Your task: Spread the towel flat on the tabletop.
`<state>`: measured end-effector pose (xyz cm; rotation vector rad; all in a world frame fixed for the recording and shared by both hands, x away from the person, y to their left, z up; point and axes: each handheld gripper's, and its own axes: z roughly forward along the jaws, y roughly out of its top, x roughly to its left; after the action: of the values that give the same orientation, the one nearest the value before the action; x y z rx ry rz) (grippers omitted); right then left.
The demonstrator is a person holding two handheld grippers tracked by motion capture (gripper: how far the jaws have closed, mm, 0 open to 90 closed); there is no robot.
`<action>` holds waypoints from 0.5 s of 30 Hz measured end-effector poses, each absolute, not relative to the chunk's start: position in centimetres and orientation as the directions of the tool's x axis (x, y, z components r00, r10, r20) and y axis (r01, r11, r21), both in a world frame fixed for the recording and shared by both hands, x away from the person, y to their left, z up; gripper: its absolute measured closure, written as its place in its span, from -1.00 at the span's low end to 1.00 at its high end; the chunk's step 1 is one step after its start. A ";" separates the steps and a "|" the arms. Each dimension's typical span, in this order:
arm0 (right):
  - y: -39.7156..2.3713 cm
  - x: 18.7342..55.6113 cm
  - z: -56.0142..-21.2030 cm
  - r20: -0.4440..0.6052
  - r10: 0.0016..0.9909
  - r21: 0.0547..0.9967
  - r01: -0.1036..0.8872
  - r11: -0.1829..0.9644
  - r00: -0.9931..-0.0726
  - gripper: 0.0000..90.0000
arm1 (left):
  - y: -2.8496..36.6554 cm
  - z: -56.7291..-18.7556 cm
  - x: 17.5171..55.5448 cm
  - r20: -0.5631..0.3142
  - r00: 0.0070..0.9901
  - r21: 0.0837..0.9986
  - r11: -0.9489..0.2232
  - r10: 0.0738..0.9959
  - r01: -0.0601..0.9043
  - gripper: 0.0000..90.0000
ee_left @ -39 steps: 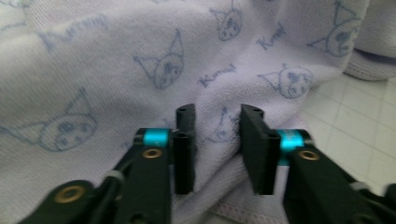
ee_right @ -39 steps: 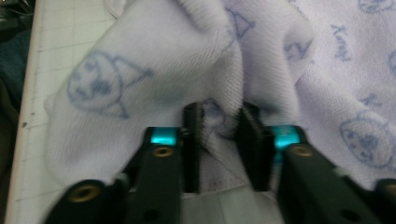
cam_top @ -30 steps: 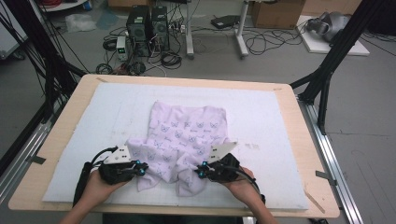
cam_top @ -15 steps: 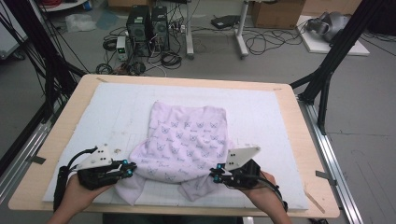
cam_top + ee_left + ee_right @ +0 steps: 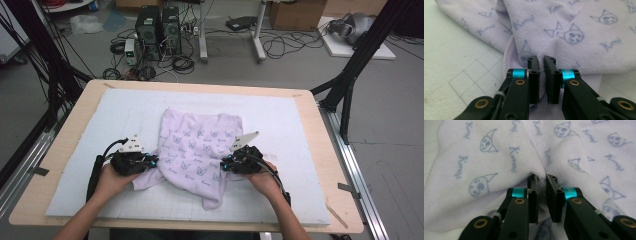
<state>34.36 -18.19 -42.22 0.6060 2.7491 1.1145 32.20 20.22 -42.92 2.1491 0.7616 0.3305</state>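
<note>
The left gripper [image 5: 541,61] sits at the near left edge of the lilac towel [image 5: 200,150], its two black jaws a narrow slit apart. They have just been opening, and in the left gripper view a fold of the hemmed cloth still lies in the gap between them; I cannot tell whether the pads still press on it. The right gripper [image 5: 542,180] is in much the same way: its jaws have just been easing apart too, a thin gap between them, with a bunched ridge of towel running up from between the tips. Again, from where I stand, whether it still pinches the cloth is not clear.

Seen from above, the left gripper [image 5: 150,161] rests at the towel's left side, held in the person's left hand [image 5: 112,180], and the right gripper [image 5: 226,164] rests at the towel's right side in the right hand [image 5: 262,180]. A black cable trails back along each forearm.

The towel is printed with small blue faces and script, and lies crumpled in the middle of the pale grid mat [image 5: 300,130], nearer the person's edge than the far one. Its far part lies fairly flat; the near part is gathered into folds, with a loose corner hanging toward the person between the two hands.

The mat covers most of the wooden table [image 5: 65,150]. Beyond the far edge, computer boxes [image 5: 159,25] and tangled cables sit on the floor.
</note>
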 end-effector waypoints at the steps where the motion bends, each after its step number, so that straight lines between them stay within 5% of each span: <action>1: -18.3 34.2 -42.0 0.042 0.410 0.692 0.322 0.646 -0.911 0.65 | 20.4 -42.7 32.1 -0.026 0.781 0.779 -0.477 0.624 0.407 0.68; 10: -19.6 30.1 -38.7 -0.019 0.374 0.804 0.209 0.557 -0.927 0.51 | 23.1 -40.4 28.5 -0.017 0.796 0.825 -0.441 0.606 0.354 0.40; 15: -18.6 28.3 -40.2 -0.020 0.307 0.789 0.174 0.589 -0.952 0.48 | 23.9 -41.5 26.4 -0.018 0.811 0.808 -0.469 0.585 0.356 0.35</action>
<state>28.35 -18.64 -40.19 0.4051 2.6609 1.2966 26.44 23.86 -41.51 2.1093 0.6924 0.3284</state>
